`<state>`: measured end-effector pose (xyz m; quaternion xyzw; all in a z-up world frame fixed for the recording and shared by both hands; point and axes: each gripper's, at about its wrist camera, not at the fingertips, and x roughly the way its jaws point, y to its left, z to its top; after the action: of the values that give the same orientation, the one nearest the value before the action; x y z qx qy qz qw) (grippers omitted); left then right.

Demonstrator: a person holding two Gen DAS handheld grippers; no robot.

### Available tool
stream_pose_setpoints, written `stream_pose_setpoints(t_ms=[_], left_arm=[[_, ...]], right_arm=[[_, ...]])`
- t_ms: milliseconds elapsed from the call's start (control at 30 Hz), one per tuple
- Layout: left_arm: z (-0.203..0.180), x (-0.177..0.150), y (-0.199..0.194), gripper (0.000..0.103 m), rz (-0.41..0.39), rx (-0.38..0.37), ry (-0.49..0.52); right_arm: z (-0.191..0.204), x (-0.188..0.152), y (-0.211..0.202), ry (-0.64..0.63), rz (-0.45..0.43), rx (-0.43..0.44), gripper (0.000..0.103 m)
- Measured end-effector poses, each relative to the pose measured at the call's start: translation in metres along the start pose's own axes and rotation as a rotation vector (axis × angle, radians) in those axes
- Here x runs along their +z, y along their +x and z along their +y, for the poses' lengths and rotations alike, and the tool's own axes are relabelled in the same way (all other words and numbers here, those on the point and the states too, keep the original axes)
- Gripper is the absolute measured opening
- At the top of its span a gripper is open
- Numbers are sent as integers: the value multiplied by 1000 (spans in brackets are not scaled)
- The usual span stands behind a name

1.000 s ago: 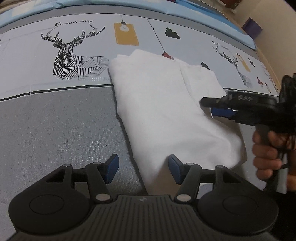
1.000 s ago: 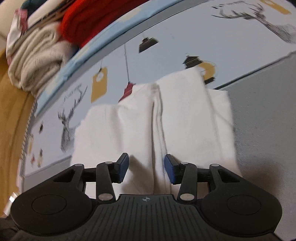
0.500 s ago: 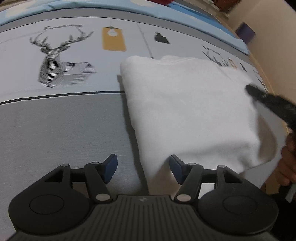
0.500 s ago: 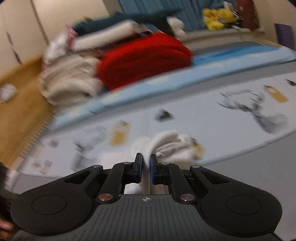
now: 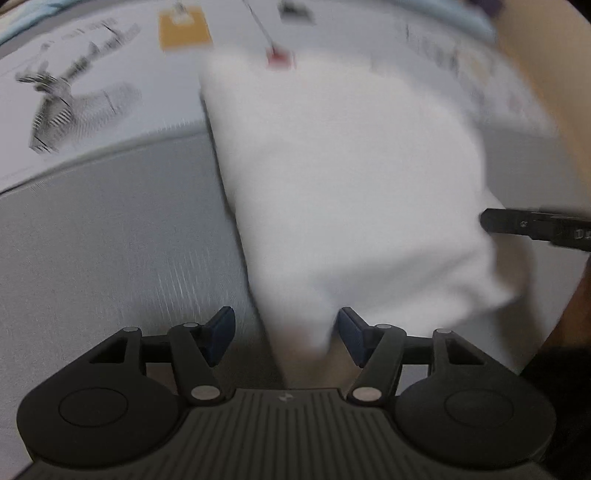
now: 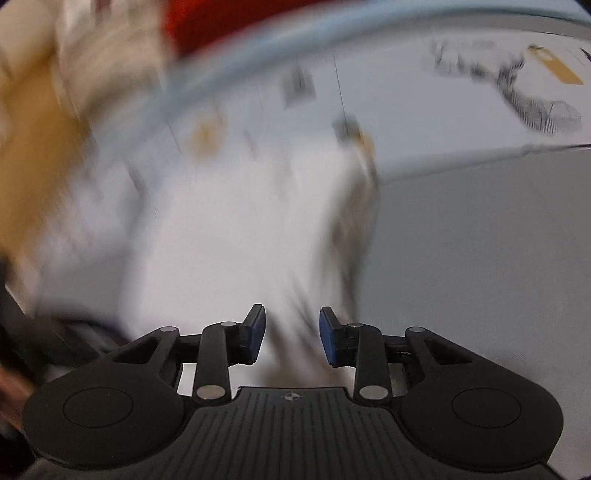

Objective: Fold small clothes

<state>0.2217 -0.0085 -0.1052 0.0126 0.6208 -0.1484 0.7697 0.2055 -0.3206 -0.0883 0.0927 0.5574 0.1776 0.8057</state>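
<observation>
A white garment (image 5: 351,192) lies folded on the bed and is blurred in both views. My left gripper (image 5: 286,336) is open over the garment's near corner. The cloth edge sits between its jaws, closer to the right pad, and neither pad presses on it. My right gripper (image 6: 291,334) hangs just above the same white garment (image 6: 229,240). Its jaws are opening, with cloth showing below the gap but not pinched. In the left wrist view, one of the right gripper's fingers (image 5: 517,225) reaches in at the garment's right edge.
The bedsheet has a deer print (image 5: 74,107) and a grey band (image 5: 110,240) left of the garment. Beyond the bed's light-blue border, a red pile (image 6: 221,22) and a beige pile (image 6: 92,55) of clothes are stacked. Wooden floor (image 6: 33,166) shows at the left.
The right gripper pinched a fold of the garment, carried it across, and now has its jaws apart. The left gripper came lower and closer to the garment's near corner.
</observation>
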Motion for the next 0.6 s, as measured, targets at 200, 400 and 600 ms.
stream_pose_setpoints(t_ms=[200,400,600], left_arm=[[-3,11,-20,69,-65,-33,29],[34,30,-42,71,-231,-131,-216],[60,42,-10,69,-236,-193,-447]], right_arm=[[-14,5,-8,59,5,2,44],[-23,25,-14,209,-157,59,44],[-15,43,17,291,-169,-10,44]])
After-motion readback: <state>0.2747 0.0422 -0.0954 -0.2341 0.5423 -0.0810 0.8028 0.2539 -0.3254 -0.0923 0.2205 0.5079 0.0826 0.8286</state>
